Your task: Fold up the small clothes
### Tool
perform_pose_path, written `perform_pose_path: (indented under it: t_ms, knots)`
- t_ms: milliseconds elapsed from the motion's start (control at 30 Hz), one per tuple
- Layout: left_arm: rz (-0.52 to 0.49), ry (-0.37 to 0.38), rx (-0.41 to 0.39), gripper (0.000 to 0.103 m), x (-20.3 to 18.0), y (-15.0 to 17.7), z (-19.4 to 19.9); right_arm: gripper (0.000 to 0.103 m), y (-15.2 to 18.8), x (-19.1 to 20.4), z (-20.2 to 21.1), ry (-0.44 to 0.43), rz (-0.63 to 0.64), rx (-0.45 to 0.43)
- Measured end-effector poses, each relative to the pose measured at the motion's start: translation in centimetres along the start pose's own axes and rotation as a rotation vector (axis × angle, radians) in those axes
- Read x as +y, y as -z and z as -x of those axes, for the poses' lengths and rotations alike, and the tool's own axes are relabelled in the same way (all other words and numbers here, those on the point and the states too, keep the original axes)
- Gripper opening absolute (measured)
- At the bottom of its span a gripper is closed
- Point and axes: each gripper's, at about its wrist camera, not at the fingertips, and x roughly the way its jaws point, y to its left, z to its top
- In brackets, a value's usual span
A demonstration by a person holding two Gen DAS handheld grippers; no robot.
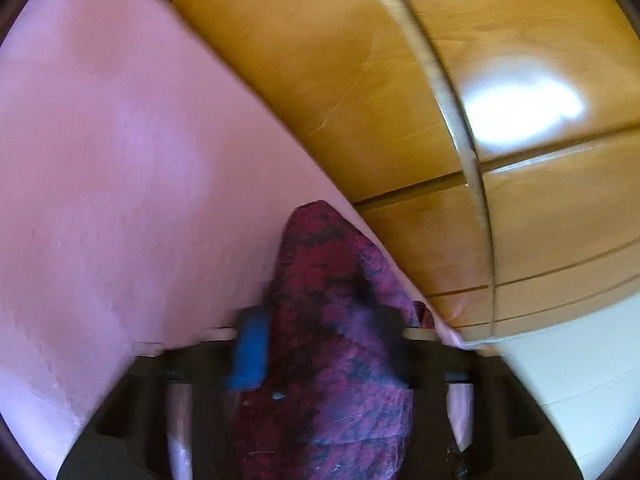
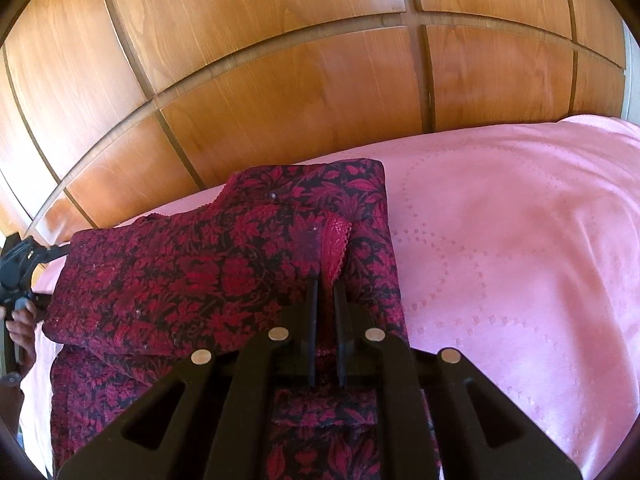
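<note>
Where the left wrist view looks along its own fingers, the left gripper point(image 1: 320, 344) has a bunched fold of the garment point(image 1: 332, 320) between them, the blue-padded finger point(image 1: 250, 354) pressed to its left side, so the fingers are narrowed onto the cloth. The fold rises away from the camera to a blunt tip at the edge of the pink bedspread point(image 1: 120, 160). The picture is blurred. Beyond the bed's edge stand glossy wooden wardrobe panels point(image 1: 340, 80) with dark grooves.

In the right wrist view, the garment point(image 2: 200, 272) lies on the pink bedspread point(image 2: 500, 240), folded into a thick rectangular stack with its long axis running left to right. It is a woven fabric of red leaves and flowers on black, with a scalloped lace trim point(image 2: 336, 240). The right gripper point(image 2: 325, 292) has its fingers nearly together on that upper layer near the trim. At the far left edge, a hand point(image 2: 20, 328) holds the other gripper at the garment's left end.
</note>
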Motion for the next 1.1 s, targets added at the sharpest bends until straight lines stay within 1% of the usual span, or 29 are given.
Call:
perform_pose_path:
  t_ms: [33,67,133,167,200,267,300,333,400,433,467,533,567,600,633,700,767,833,867,900,1000,1033,1100]
  knots:
    - [-0.048,-0.025,-0.039,0.023,-0.8,0.3,0.5,0.008,0.0,0.2,0.1,0.01,0.007,0.0]
    - [-0.112,-0.056,-0.083,0.021,-1.9,1.2,1.3,0.008,0.0,0.5,0.3,0.028,0.027,-0.003]
    - [-0.205,-0.147,-0.122,0.021,-3.0,2.8,1.9,0.008,0.3,1.8,0.6,0.086,0.108,-0.013]
    - [-0.26,-0.237,-0.13,0.02,-3.3,3.5,1.5,0.008,0.6,2.4,0.6,0.114,0.143,-0.012]
    - [-0.296,-0.325,-0.118,0.02,-3.0,4.0,0.5,0.008,0.8,3.0,0.3,0.144,0.172,-0.009]
    - [-0.331,-0.405,-0.102,0.02,-2.2,4.4,-1.0,0.008,0.8,3.8,0.0,0.181,0.212,-0.004]
    - [-0.343,-0.428,-0.107,0.021,-2.2,4.5,-1.5,0.008,1.0,4.0,-0.2,0.196,0.225,-0.005]
    - [-0.341,-0.439,-0.115,0.023,-2.3,4.6,-1.5,0.008,1.1,4.2,-0.2,0.209,0.235,-0.005]
    - [-0.327,-0.482,-0.135,0.035,-3.2,4.5,-1.0,0.008,1.2,4.4,-0.2,0.217,0.24,-0.005]
    - [-0.325,-0.509,-0.159,0.042,-3.5,4.6,-0.4,0.008,1.1,4.3,-0.1,0.211,0.234,-0.002]
    - [-0.343,-0.529,-0.198,0.042,-4.2,5.2,0.8,0.008,1.1,4.4,0.0,0.202,0.227,0.002]
    - [-0.398,-0.524,-0.245,0.042,-5.7,6.6,2.5,0.01,0.8,4.4,0.5,0.192,0.212,0.008]
    - [-0.44,-0.505,-0.266,0.042,-6.5,7.7,3.5,0.011,0.6,4.2,0.9,0.19,0.204,0.009]
    - [-0.476,-0.487,-0.276,0.042,-7.2,8.5,4.2,0.017,0.2,4.0,1.4,0.181,0.188,0.008]
    - [-0.516,-0.465,-0.282,0.042,-8.0,9.5,4.3,0.029,-0.1,3.9,2.1,0.167,0.173,0.0]
    - [-0.588,-0.432,-0.262,0.042,-8.8,11.8,4.7,0.041,-0.4,4.3,3.9,0.127,0.148,-0.037]
    - [-0.642,-0.421,-0.22,0.043,-9.1,14.0,4.0,0.041,-0.5,5.2,5.3,0.096,0.155,-0.061]
    - [-0.68,-0.462,-0.187,0.044,-8.9,15.4,2.6,0.045,-0.1,6.7,5.7,0.05,0.188,-0.044]
    - [-0.685,-0.495,-0.167,0.044,-8.5,15.6,2.1,0.046,0.2,7.2,5.4,0.041,0.204,-0.031]
    - [-0.68,-0.511,-0.159,0.044,-7.9,15.9,1.5,0.046,0.6,7.9,4.8,0.035,0.232,-0.004]
    - [-0.666,-0.525,-0.162,0.044,-7.4,15.9,1.1,0.046,2.2,8.3,2.1,0.079,0.268,0.084]
    - [-0.669,-0.533,-0.165,0.044,-7.4,15.9,1.0,0.046,2.6,8.0,1.5,0.073,0.266,0.087]
    - [-0.675,-0.554,-0.177,0.044,-7.4,16.5,0.7,0.047,3.3,7.9,1.0,0.075,0.285,0.053]
